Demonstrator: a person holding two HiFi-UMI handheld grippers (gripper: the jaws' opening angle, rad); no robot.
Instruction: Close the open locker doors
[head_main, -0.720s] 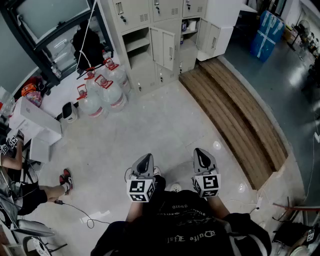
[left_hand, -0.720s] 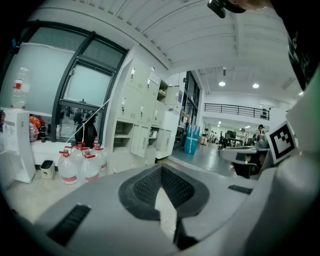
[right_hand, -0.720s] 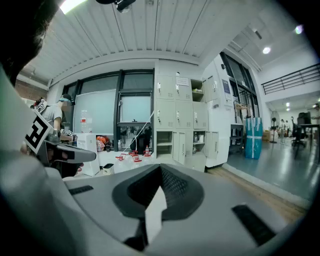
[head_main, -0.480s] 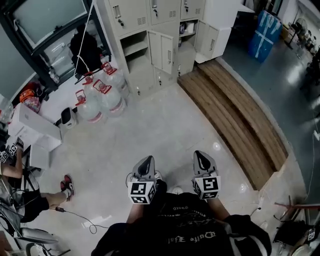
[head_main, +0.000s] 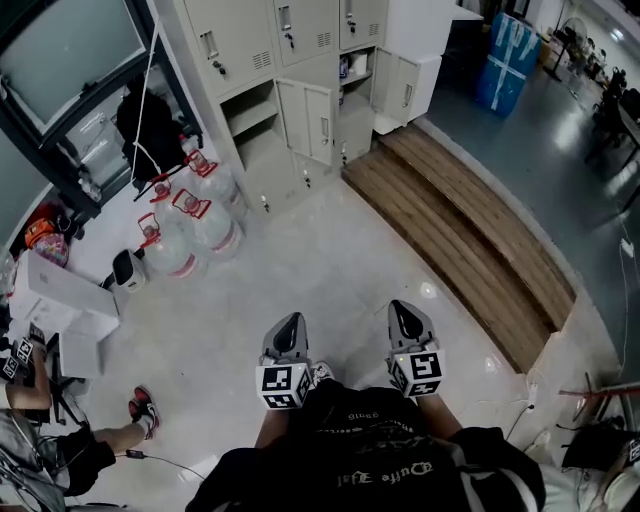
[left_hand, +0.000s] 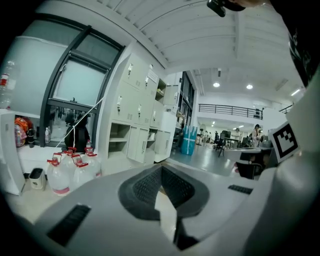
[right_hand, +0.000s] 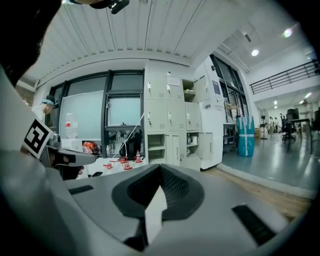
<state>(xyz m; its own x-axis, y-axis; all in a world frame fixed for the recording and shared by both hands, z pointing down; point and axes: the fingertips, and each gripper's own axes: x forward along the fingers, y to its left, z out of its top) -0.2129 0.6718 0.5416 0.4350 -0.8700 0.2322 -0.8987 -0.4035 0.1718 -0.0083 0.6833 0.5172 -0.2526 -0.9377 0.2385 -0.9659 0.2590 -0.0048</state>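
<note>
The grey locker block (head_main: 290, 60) stands far ahead across the floor. One lower door (head_main: 308, 120) hangs open beside an open shelf compartment, and a second door (head_main: 405, 85) is open further right. Both grippers are held close to my body, well short of the lockers. My left gripper (head_main: 287, 335) and right gripper (head_main: 405, 320) point forward, shut, with nothing in them. In the left gripper view the lockers (left_hand: 135, 115) lie beyond the closed left gripper (left_hand: 161, 172). The right gripper view shows the open doors (right_hand: 172, 149) past the closed right gripper (right_hand: 160, 172).
Several water jugs (head_main: 190, 215) with red caps stand left of the lockers. A long wooden platform (head_main: 470, 250) runs along the right. A blue wrapped stack (head_main: 505, 50) is at the far right. White boxes (head_main: 65, 300) and a seated person's leg (head_main: 140, 410) are at the left.
The whole scene has slid down and to the left in the head view, with the lockers a little nearer. Both grippers keep the same pose and stay shut.
</note>
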